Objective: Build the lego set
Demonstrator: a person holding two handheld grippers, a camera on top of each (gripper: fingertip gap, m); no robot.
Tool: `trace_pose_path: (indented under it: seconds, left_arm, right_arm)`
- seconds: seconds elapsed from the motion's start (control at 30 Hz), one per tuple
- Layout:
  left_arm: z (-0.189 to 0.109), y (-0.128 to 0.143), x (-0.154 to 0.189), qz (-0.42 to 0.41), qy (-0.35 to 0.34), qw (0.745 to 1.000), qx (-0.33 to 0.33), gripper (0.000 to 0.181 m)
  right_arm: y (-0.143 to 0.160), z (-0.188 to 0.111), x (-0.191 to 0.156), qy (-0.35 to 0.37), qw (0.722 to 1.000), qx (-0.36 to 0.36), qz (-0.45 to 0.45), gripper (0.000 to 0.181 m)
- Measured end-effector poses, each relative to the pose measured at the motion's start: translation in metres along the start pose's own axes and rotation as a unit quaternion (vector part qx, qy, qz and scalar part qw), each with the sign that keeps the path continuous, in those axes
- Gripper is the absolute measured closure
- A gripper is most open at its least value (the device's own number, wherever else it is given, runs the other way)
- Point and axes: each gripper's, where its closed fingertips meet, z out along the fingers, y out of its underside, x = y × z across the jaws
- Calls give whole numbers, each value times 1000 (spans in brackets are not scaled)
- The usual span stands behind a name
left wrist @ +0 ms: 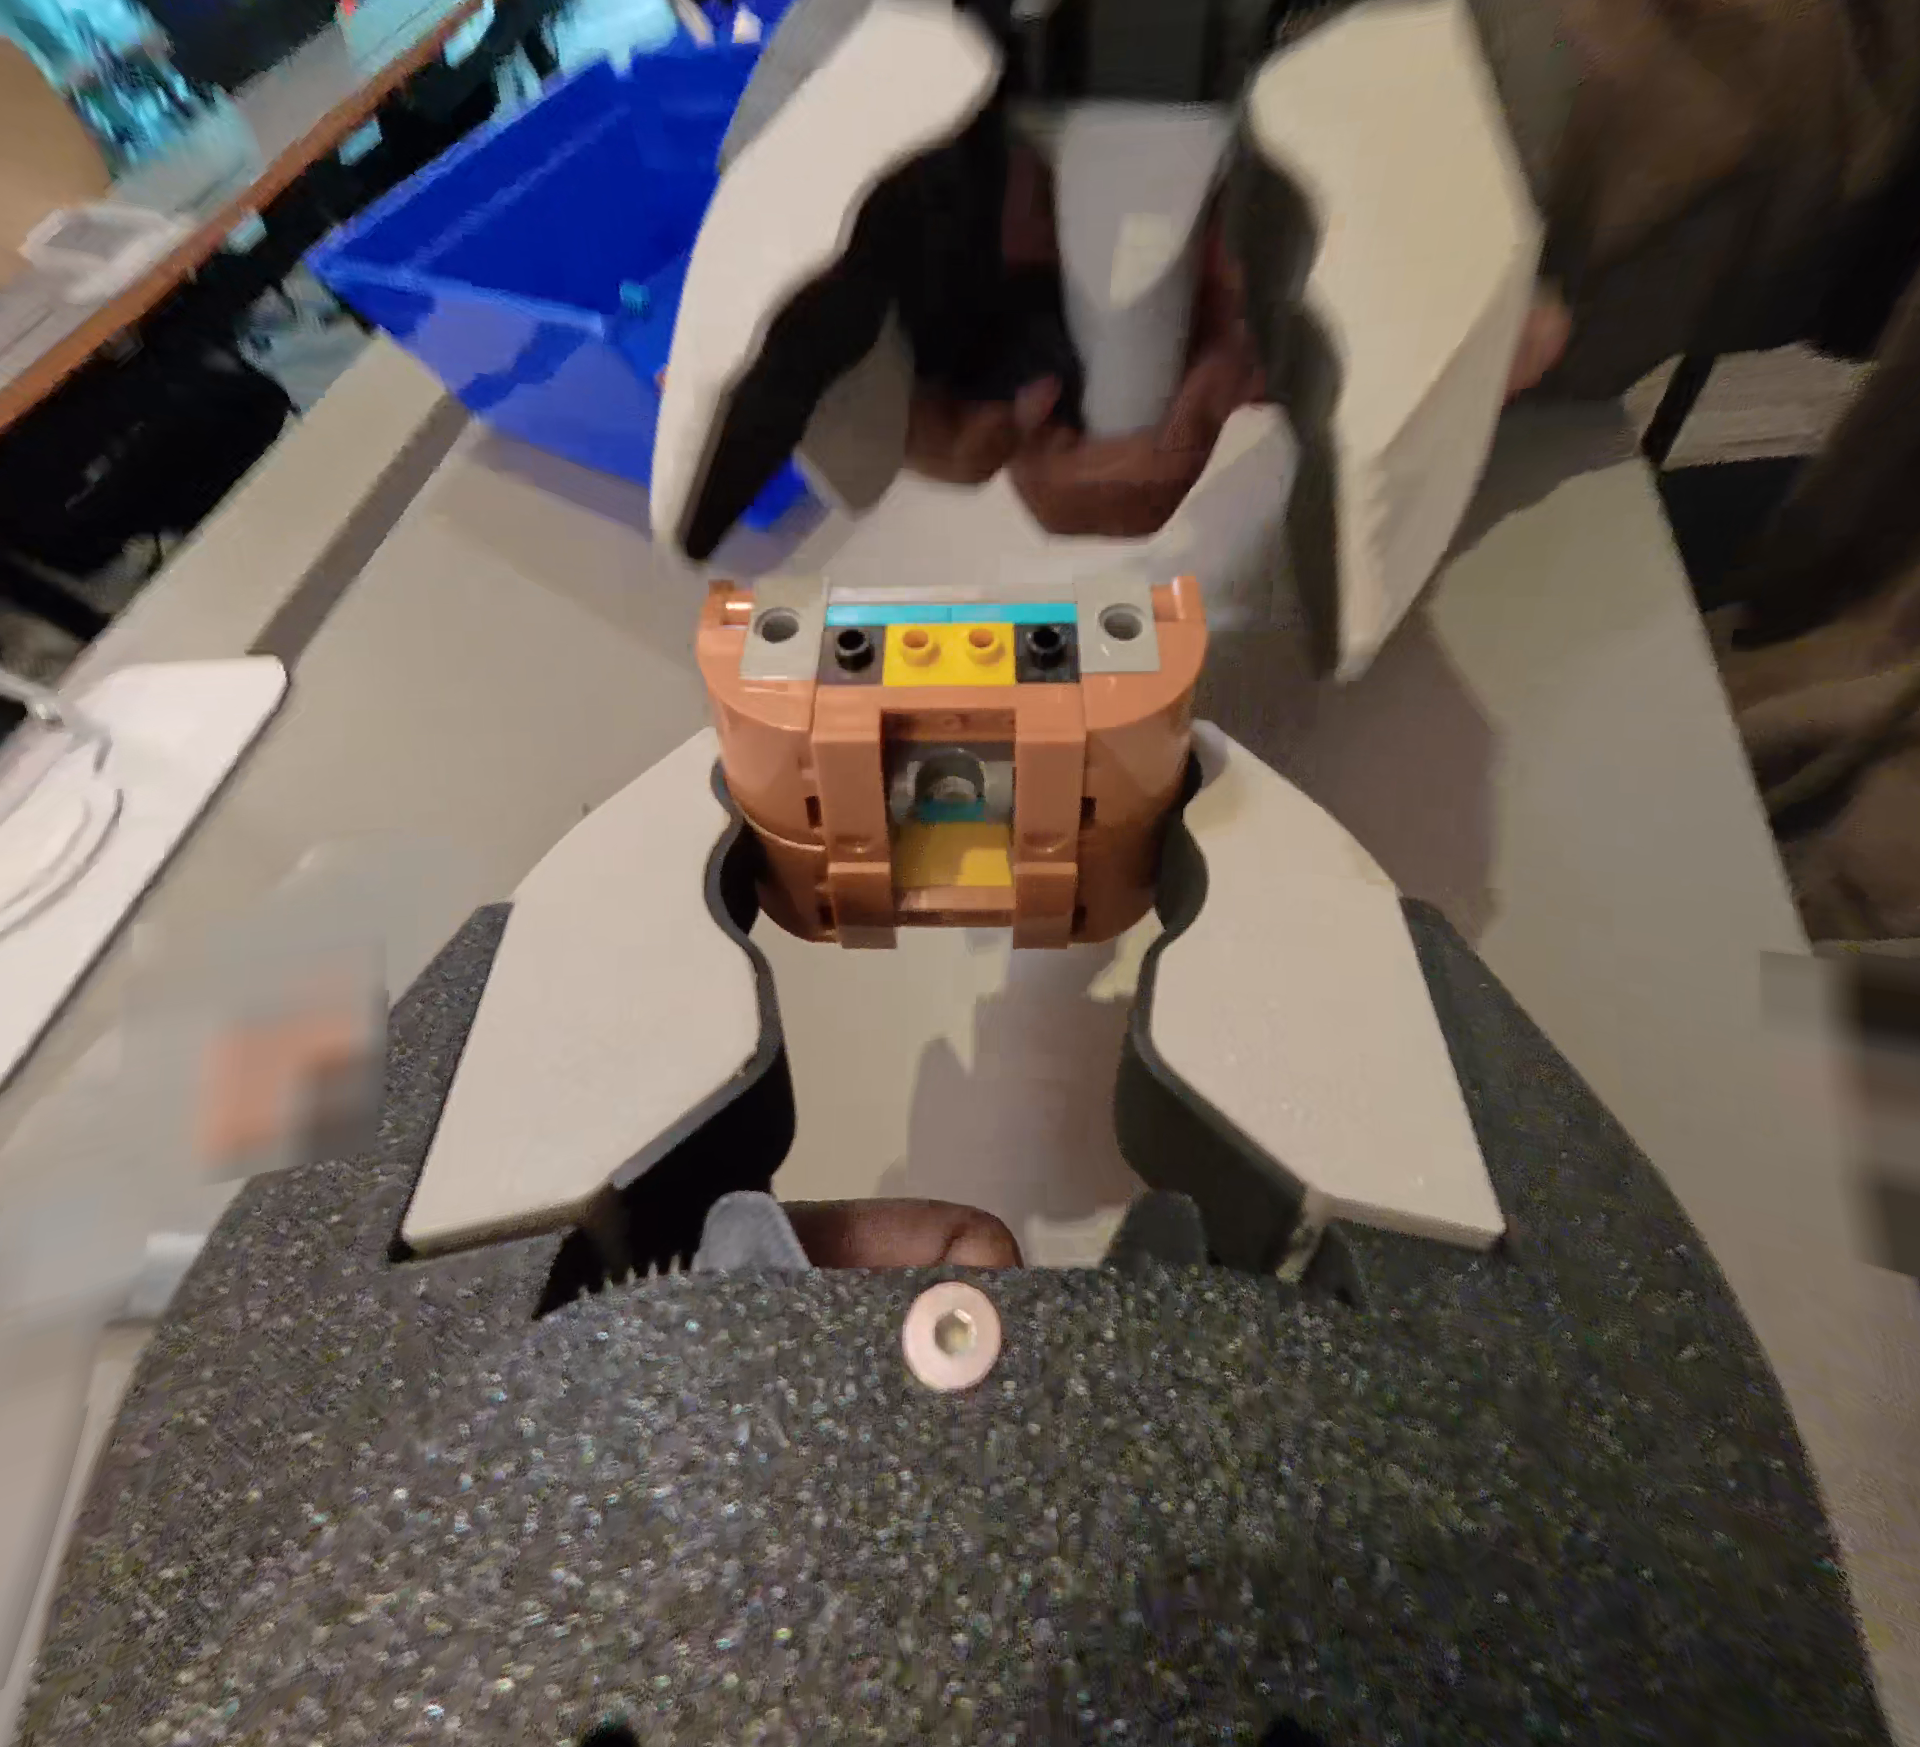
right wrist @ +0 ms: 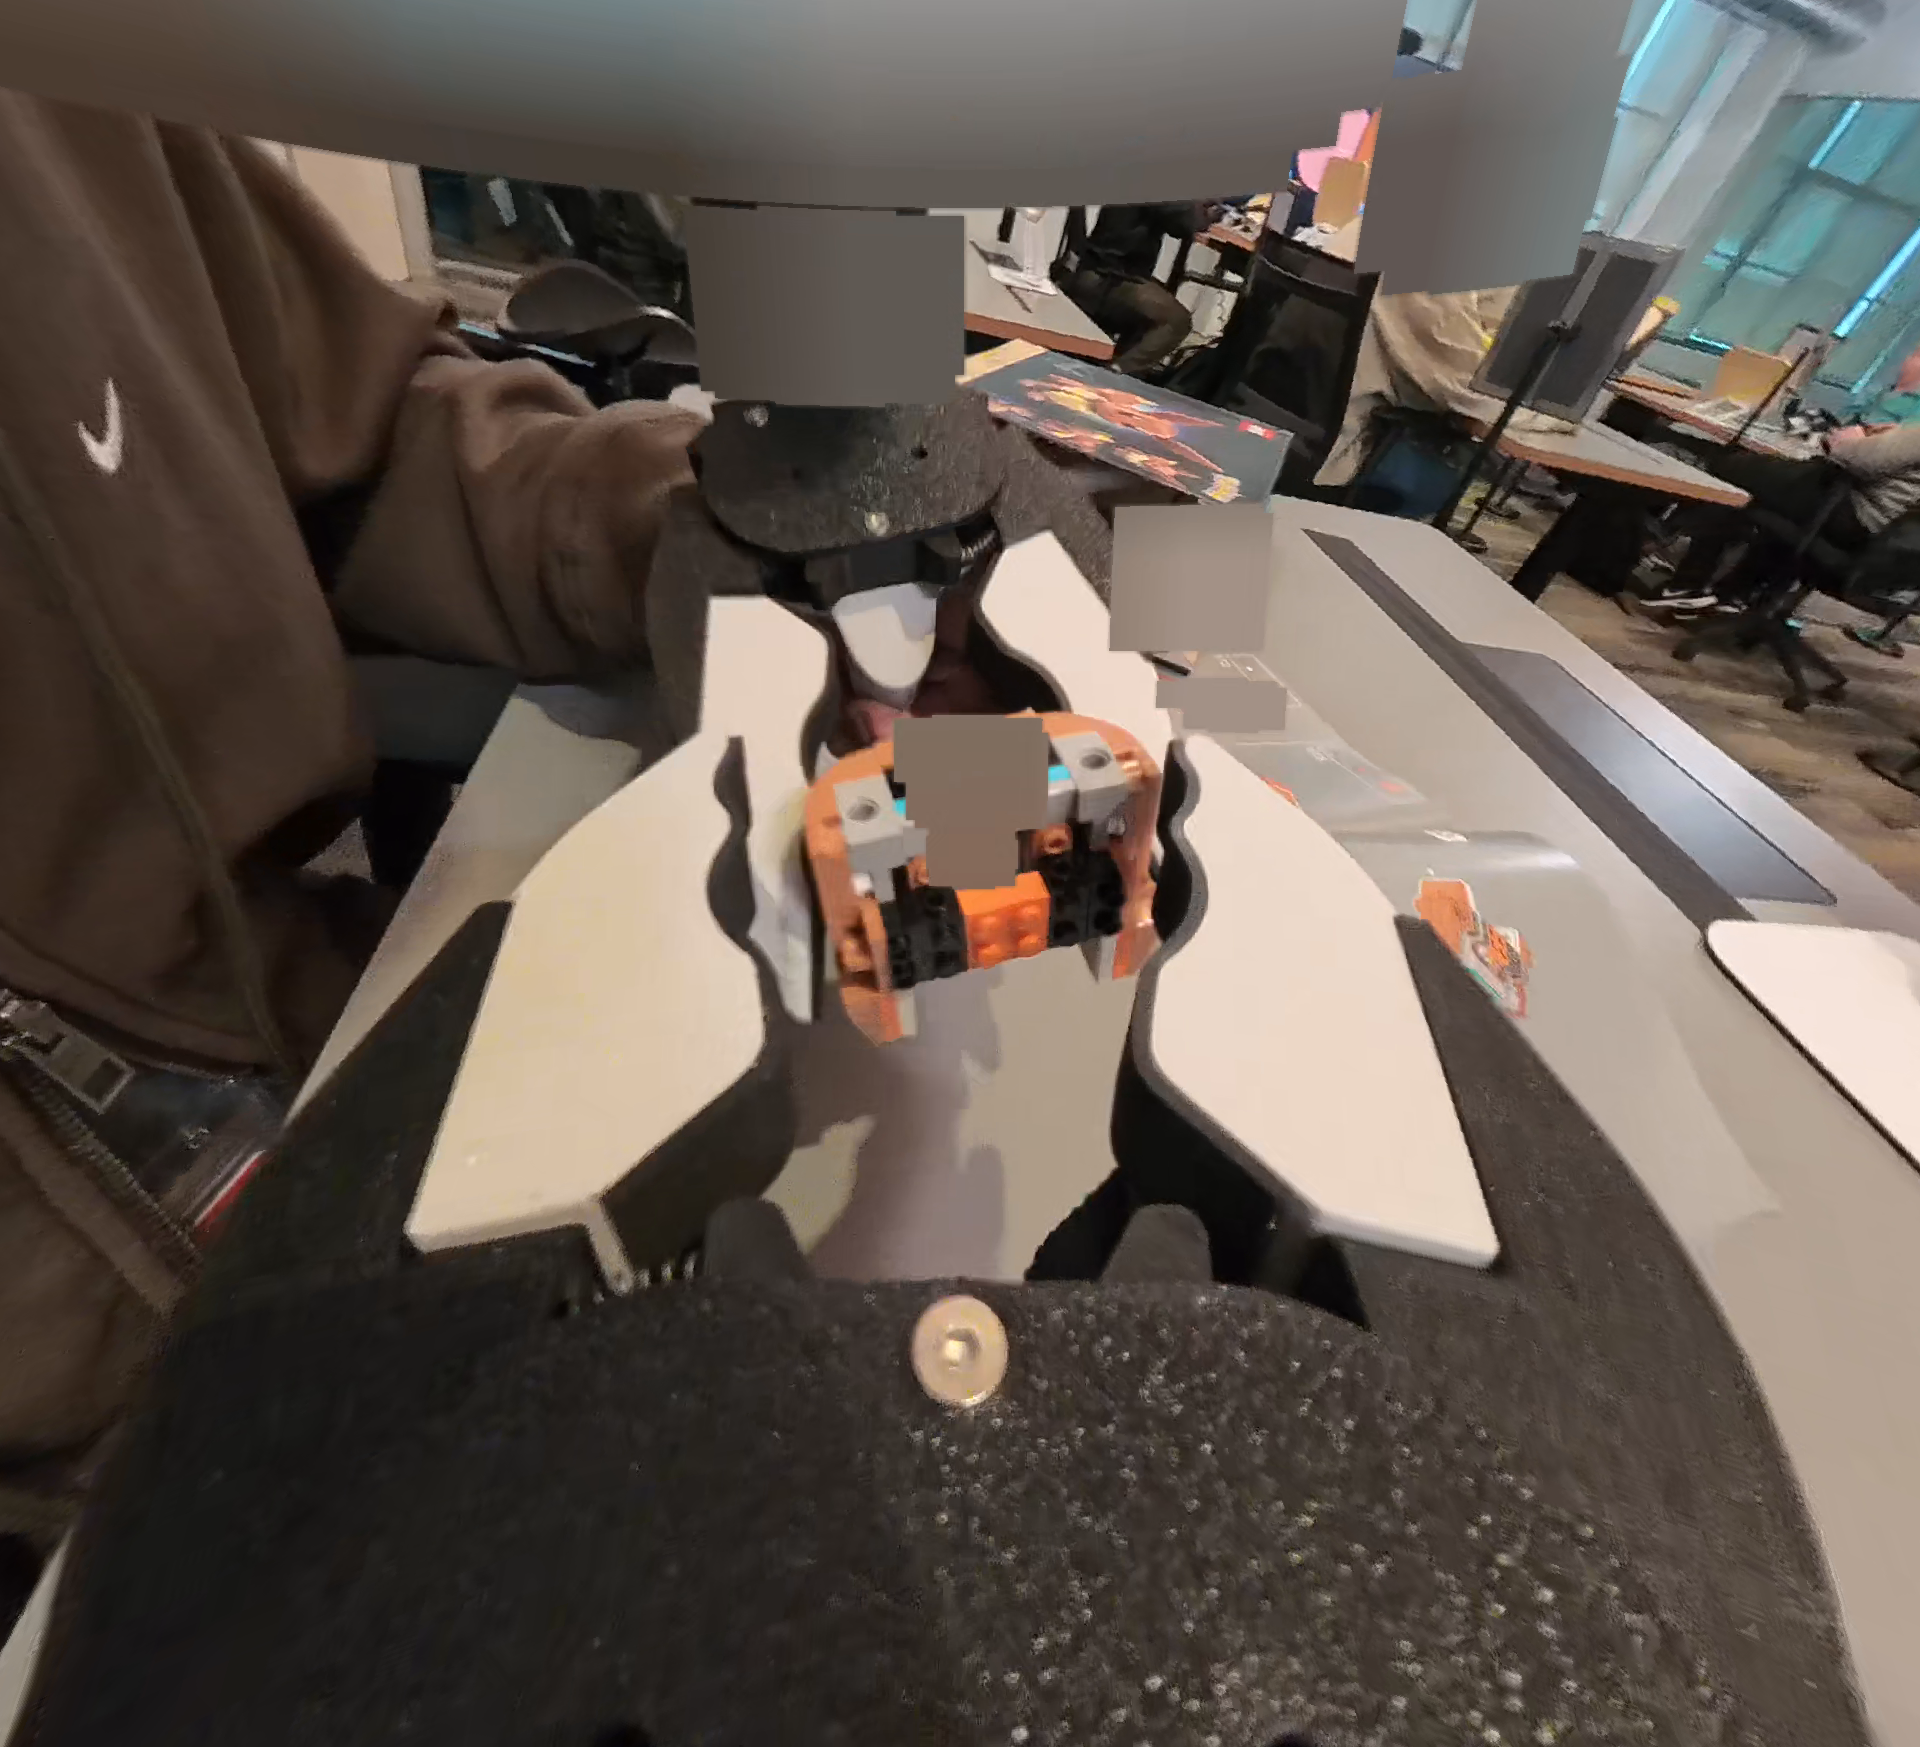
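A brown lego assembly (left wrist: 951, 767) with grey, black, yellow and teal bricks on its top face is held above the grey table (left wrist: 436, 658). My left gripper (left wrist: 956, 762) is shut on its rounded sides. My right gripper (left wrist: 1023, 591) faces it from the far side, open, with its fingers spread wider than the assembly. In the right wrist view the right gripper (right wrist: 951, 767) has a finger on either side of the assembly (right wrist: 997, 928), whose orange and black bricks face the camera. The left gripper (right wrist: 914, 700) holds it from behind. A blur patch hides part of the assembly.
A blue bin (left wrist: 540, 263) stands at the back left of the table and a white sheet (left wrist: 135, 762) lies at the left. A lego box (right wrist: 1132, 430), an instruction booklet (right wrist: 1340, 772) and an orange sticker sheet (right wrist: 1475, 949) lie to the right. A person's brown sleeve (right wrist: 436, 492) is close by. About 5 centimetres separates my left fingertips from my right.
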Motion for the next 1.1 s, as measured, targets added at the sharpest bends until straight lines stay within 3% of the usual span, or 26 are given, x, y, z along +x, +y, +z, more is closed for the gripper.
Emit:
trace_pose_path:
  seconds: [0.17, 0.37, 0.63, 1.1]
  left_arm:
    - [16, 42, -14, -60, -1, 995, -74, 104]
    - [30, 73, -16, -80, 17, 990, -118, 104]
    - [34, 86, -12, -60, 21, 986, -154, 105]
    - [25, 99, -12, -107, 28, 978, -177, 100]
  right_arm:
    - [18, -16, 17, 39, 999, -25, 23, 107]
    - [34, -21, 21, 54, 997, -48, 39, 111]
    - [44, -19, 21, 49, 995, -68, 48, 111]
    - [54, -15, 20, 48, 993, -90, 61, 111]
